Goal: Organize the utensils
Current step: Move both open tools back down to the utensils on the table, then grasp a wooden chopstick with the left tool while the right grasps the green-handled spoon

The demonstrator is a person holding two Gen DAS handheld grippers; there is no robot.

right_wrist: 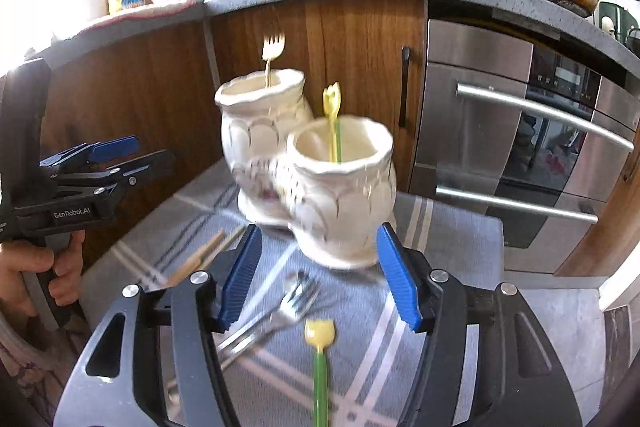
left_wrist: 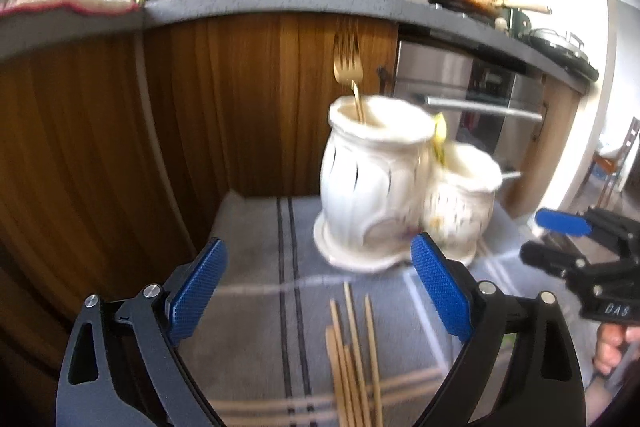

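From my seat the utensil holder (right_wrist: 308,163), a white ceramic piece of two joined pots on one base, is smeared by motion in both views, so I cannot read its painted pattern; it stands on the grey striped cloth (left_wrist: 256,247) in front of the wooden cabinet (left_wrist: 120,131); the taller pot holds a gold fork (right_wrist: 272,57), tines up, and the shorter pot holds a yellow-headed utensil on a green stem (right_wrist: 332,119), whose lower end is hidden inside the pot; in the left wrist view that utensil shows only as a yellow sliver between the two pots; a bundle of wooden chopsticks (left_wrist: 354,359) lies on the cloth near me, its lower ends cut off by the frame edge; on the right side a silver fork (right_wrist: 276,315) lies blurred on the cloth, and I cannot tell whether one fork or two lie there; beside it lies a second yellow-headed green-stemmed utensil (right_wrist: 319,359), its stem running out of the picture; my left gripper (left_wrist: 318,291) stands wide apart above the chopsticks, gripping nothing; my right gripper (right_wrist: 318,279) is parted too, its blue pads clear of the forks and of the holder's base; a hand (right_wrist: 28,271) grips the left tool's handle.
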